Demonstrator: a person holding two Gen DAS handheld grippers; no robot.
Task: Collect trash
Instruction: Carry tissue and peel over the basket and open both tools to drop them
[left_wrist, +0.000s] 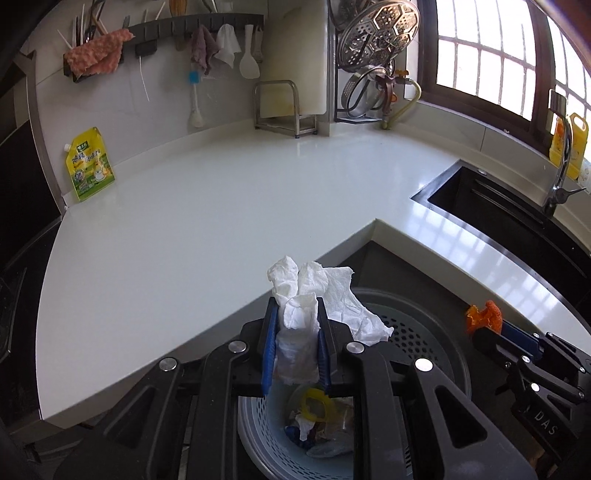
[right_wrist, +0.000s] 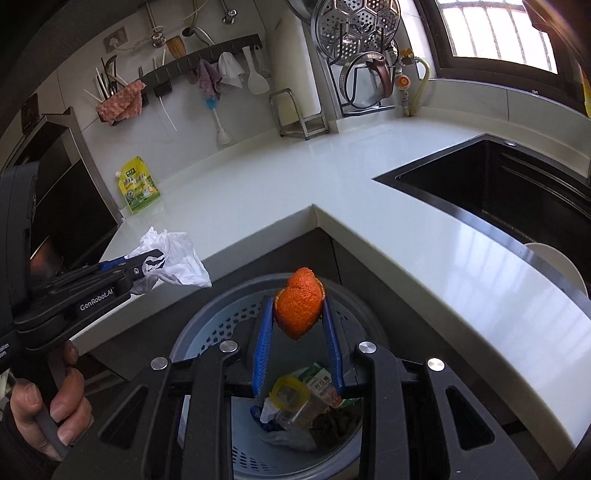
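Note:
My left gripper (left_wrist: 295, 314) is shut on a crumpled white paper towel (left_wrist: 317, 295), held over the near rim of a round grey trash bin (left_wrist: 436, 332) on the floor below the counter's inner corner. My right gripper (right_wrist: 299, 306) is shut on a piece of orange peel (right_wrist: 298, 309), hanging above the same trash bin (right_wrist: 207, 332). The bin's pale perforated liner holds wrappers, a yellow ring and tissue. In the right wrist view the left gripper (right_wrist: 155, 264) shows at the left with the paper towel (right_wrist: 177, 264) and a hand on its handle. The right gripper (left_wrist: 484, 326) with the peel (left_wrist: 484, 315) appears in the left wrist view.
A white L-shaped countertop (left_wrist: 221, 206) wraps round the bin. A dark sink (left_wrist: 491, 206) with a faucet (left_wrist: 561, 162) lies at the right. A yellow pouch (left_wrist: 90, 164) leans on the back wall, near a metal rack (left_wrist: 284, 107), hanging cloths and a steamer (left_wrist: 376, 33).

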